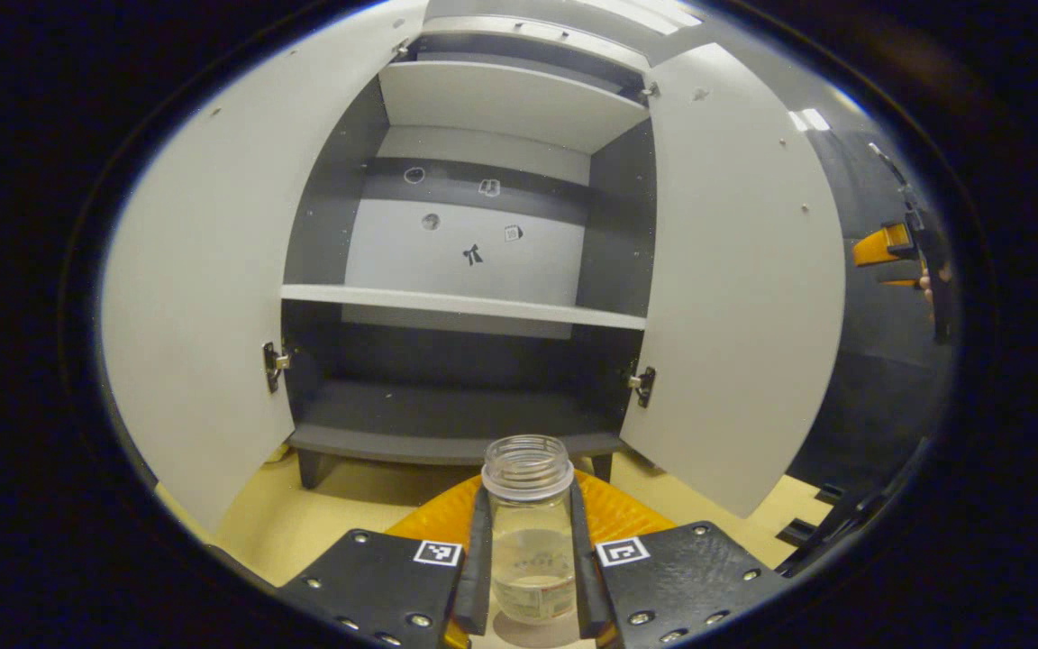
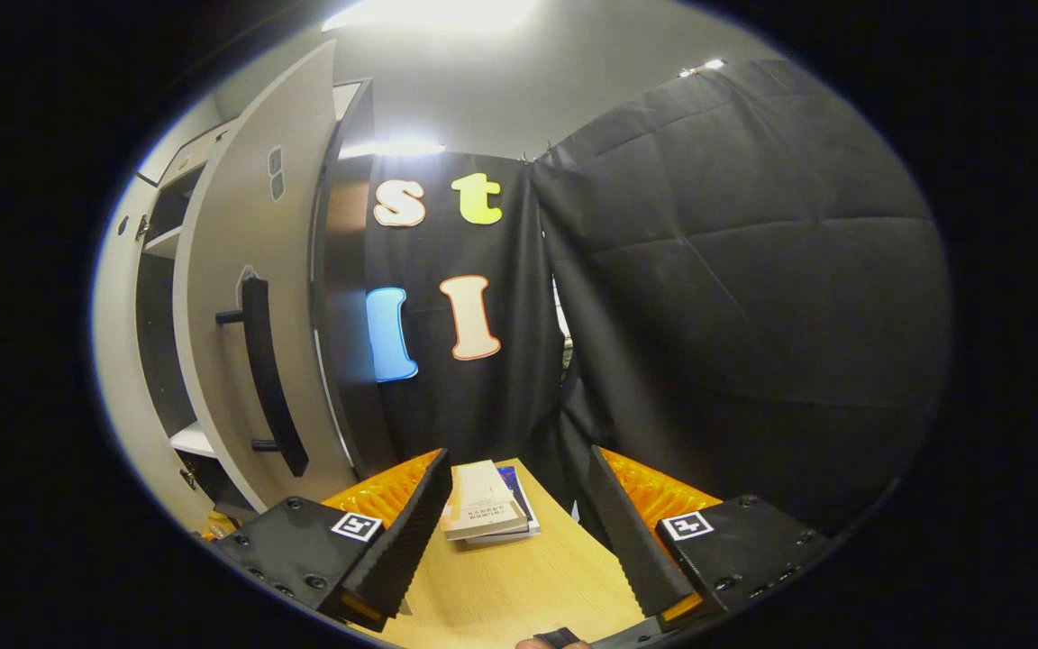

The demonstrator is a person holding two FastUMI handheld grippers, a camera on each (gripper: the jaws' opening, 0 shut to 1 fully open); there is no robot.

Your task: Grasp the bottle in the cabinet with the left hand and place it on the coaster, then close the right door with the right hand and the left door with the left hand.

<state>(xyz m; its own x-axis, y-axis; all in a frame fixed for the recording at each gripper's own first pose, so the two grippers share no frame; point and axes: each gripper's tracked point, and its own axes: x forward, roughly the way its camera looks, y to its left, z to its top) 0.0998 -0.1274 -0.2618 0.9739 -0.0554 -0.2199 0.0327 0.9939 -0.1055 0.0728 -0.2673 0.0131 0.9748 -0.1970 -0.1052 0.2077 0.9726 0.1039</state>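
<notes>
While both cabinet doors stand open, my left gripper [image 1: 528, 559] holds the bottle [image 1: 530, 532] upright between its two fingers, which press on its clear sides from either hand. I see the bottle's mouth uncapped, its ribbed neck bare, and what looks like a little clear liquid low inside, though I cannot be sure of the level. It sits just in front of the cabinet [image 1: 465, 270], over the pale tabletop [image 1: 303, 523], with an orange surface [image 1: 618, 514] right behind it. The cabinet's shelves hold nothing I can make out; small stickers dot its back panel. Its left door [image 1: 204, 297] and right door [image 1: 744, 288] swing wide toward me.

From the right gripper view, my right gripper [image 2: 519, 532] hangs with its jaws spread wide, gripping nothing, above the wooden table [image 2: 519, 586]. A small stack of books [image 2: 487, 514] lies ahead between the fingers. A cabinet door with a dark handle [image 2: 267, 379] stands to the left, black cloth behind.
</notes>
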